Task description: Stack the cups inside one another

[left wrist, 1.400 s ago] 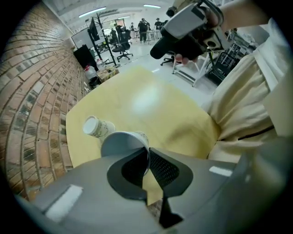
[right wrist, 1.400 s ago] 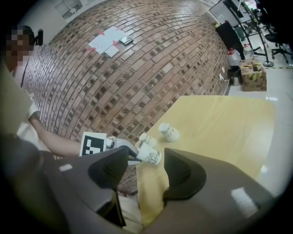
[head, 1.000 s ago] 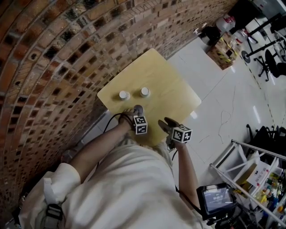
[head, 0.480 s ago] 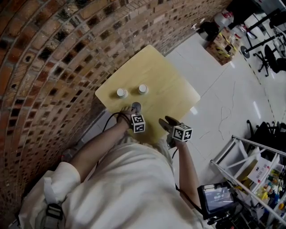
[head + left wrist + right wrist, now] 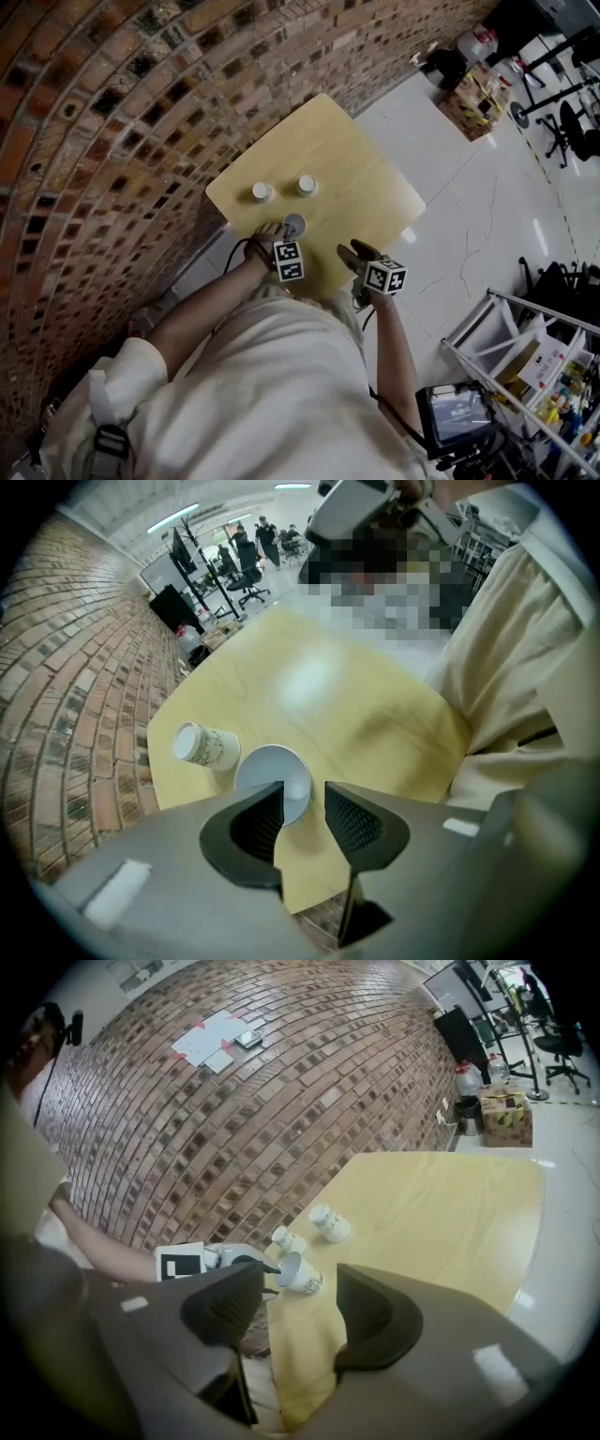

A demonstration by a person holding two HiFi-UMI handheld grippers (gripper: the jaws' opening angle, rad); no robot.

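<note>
At the table's point(image 5: 356, 169) near edge, the left gripper's point(image 5: 304, 789) jaws had just been opening, narrowly apart about the cup's point(image 5: 267, 766) rim (unpressed); best lifted straight clear.

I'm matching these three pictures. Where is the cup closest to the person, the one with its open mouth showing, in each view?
Head view: open cup left of centre, at the yellow table's near edge.
Left gripper view: lower centre, mouth facing the camera.
Right gripper view: lower centre-left, below the two other cups.
Shared landmark: the brick wall beside the table.
</note>
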